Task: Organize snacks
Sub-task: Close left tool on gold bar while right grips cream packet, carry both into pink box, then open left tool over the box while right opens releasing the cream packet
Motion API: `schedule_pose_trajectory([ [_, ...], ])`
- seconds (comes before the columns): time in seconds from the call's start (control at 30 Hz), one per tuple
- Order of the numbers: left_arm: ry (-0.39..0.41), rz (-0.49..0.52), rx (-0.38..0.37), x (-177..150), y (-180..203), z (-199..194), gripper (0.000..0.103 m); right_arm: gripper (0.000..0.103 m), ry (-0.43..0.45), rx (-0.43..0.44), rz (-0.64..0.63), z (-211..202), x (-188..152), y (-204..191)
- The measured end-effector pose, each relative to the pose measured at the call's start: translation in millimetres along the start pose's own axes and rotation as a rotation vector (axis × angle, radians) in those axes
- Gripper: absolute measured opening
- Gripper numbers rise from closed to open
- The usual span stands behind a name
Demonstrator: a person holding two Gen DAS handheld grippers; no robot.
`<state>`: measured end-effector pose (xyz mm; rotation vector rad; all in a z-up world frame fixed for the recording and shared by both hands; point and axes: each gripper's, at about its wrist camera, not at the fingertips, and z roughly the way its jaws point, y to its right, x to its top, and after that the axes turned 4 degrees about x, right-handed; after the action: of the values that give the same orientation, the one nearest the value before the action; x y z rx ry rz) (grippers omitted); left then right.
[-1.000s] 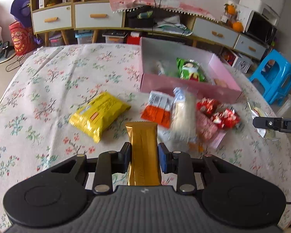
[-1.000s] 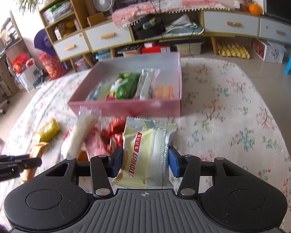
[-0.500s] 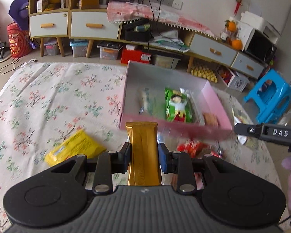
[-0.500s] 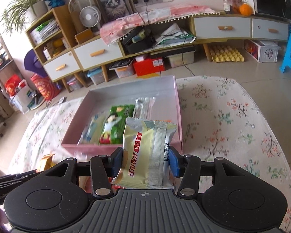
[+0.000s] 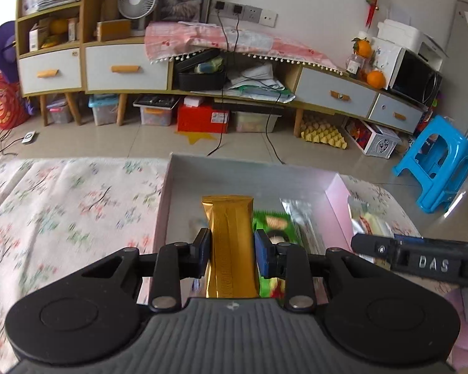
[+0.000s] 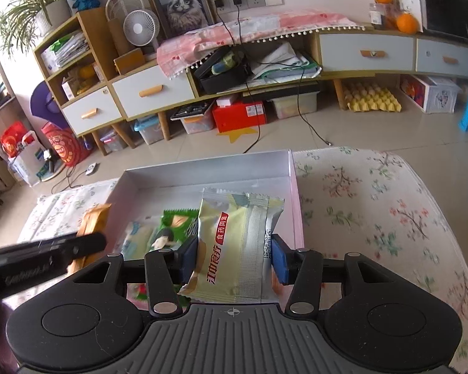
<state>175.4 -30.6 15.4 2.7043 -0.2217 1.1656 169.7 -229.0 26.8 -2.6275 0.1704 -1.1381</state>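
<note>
My left gripper [image 5: 232, 254] is shut on a gold snack bar [image 5: 229, 237], which hangs over the open pink box [image 5: 338, 205]. My right gripper [image 6: 234, 257] is shut on a pale yellow-green snack packet [image 6: 237, 243], held over the same pink box [image 6: 296, 205]. Inside the box lie a green packet [image 6: 174, 222] and a clear-wrapped snack [image 5: 299, 221]. In the right wrist view the gold bar [image 6: 92, 222] shows at the left, with the black arm of the left gripper in front of it.
The box sits on a floral tablecloth [image 6: 374, 205] that reaches left [image 5: 62, 212] and right of it. Past the table's far edge are tiled floor, a low cabinet [image 5: 124, 65], storage bins and a blue stool [image 5: 440, 168].
Both grippers have moved forward from the loose snacks on the cloth to over the pink box, each holding its snack. The yellow bag and red wrappers have dropped out of view.
</note>
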Motion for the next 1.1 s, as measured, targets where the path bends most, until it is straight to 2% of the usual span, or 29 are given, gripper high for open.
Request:
schedule_pose_trajectory([
  [0.3, -0.029, 0.029, 0.012, 1, -4, 37, 0.027, 0.048, -0.026, 0.000, -0.032, 34, 5, 6],
  [0.7, -0.049, 0.007, -0.022, 0, -14, 46, 0.028, 0.050, -0.012, 0.031, -0.013, 43, 6, 11],
  [0.77, -0.043, -0.001, -0.030, 1, -15, 44, 0.034, 0.052, -0.004, 0.038, -0.013, 42, 6, 11],
  [0.8, -0.038, -0.008, -0.033, 1, -16, 44, 0.036, 0.058, -0.004, 0.041, -0.008, 42, 6, 12],
  [0.87, -0.031, -0.016, -0.039, 3, -16, 43, 0.050, 0.067, -0.001, 0.054, 0.006, 40, 7, 13],
  [0.9, -0.025, -0.017, -0.039, 3, -16, 42, 0.052, 0.069, 0.002, 0.060, 0.010, 39, 8, 13],
  [0.97, -0.020, -0.012, -0.038, 4, -15, 40, 0.059, 0.070, 0.004, 0.063, 0.008, 37, 9, 12],
  [1.1, -0.015, -0.006, -0.039, 4, -14, 37, 0.066, 0.073, 0.010, 0.057, 0.003, 30, 11, 10],
])
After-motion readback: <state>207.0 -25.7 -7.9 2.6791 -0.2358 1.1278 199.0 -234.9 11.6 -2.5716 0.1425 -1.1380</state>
